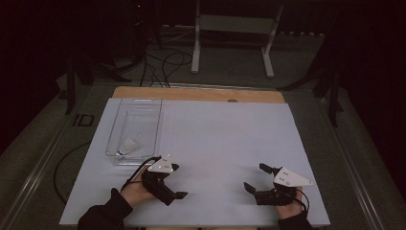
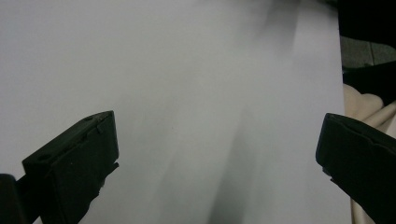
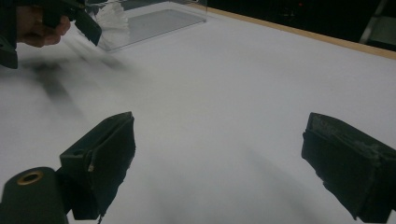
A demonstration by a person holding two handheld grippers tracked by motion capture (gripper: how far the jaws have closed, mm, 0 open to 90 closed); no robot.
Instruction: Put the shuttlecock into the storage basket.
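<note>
left gripper (image 1: 176,181): near left of the white table (image 1: 220,143), jaws wide apart, empty. right gripper (image 1: 255,178): near right, jaws wide apart, empty. clear plastic tray (image 1: 119,125): far left, holding a white shuttlecock (image 1: 128,145); the right gripper view showed its feathers (image 3: 113,18) from the side.

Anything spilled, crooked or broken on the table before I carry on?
Nothing stands out. The clear tray sits flat at the table's far left with a small white object inside its near end. Both the left claw and the right claw are open and hold nothing.
</note>
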